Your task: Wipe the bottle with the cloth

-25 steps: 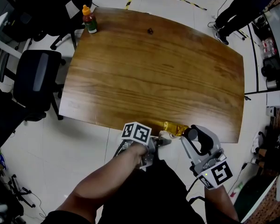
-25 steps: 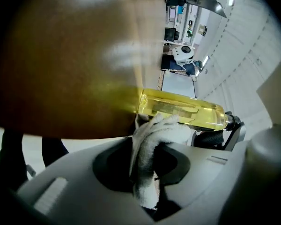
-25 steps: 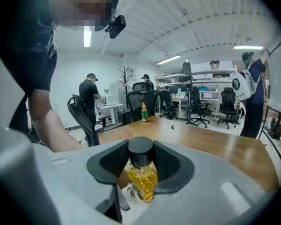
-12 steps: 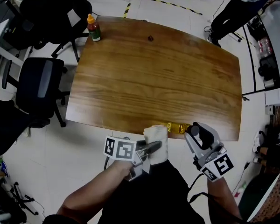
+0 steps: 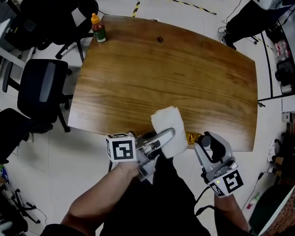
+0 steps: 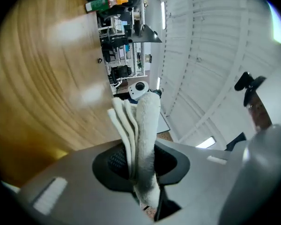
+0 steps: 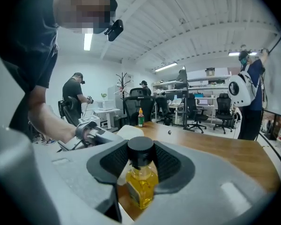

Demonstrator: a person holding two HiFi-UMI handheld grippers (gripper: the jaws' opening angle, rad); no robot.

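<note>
A white folded cloth is pinched in my left gripper, which is shut on it and held above the front edge of the wooden table. In the left gripper view the cloth stands up between the jaws of my left gripper. A small bottle of yellow liquid with a black cap sits at the table's front edge, just right of the cloth. My right gripper is shut on it. In the right gripper view the jaws of my right gripper clamp the bottle at its cap and neck.
A sauce bottle with an orange cap stands at the table's far left corner, and a small dark object lies near the far edge. Office chairs stand left of the table. A person is at the far right.
My left gripper has lifted with the cloth from below the table's front edge to over it, and has rolled. The right gripper and the bottle have stayed put.
</note>
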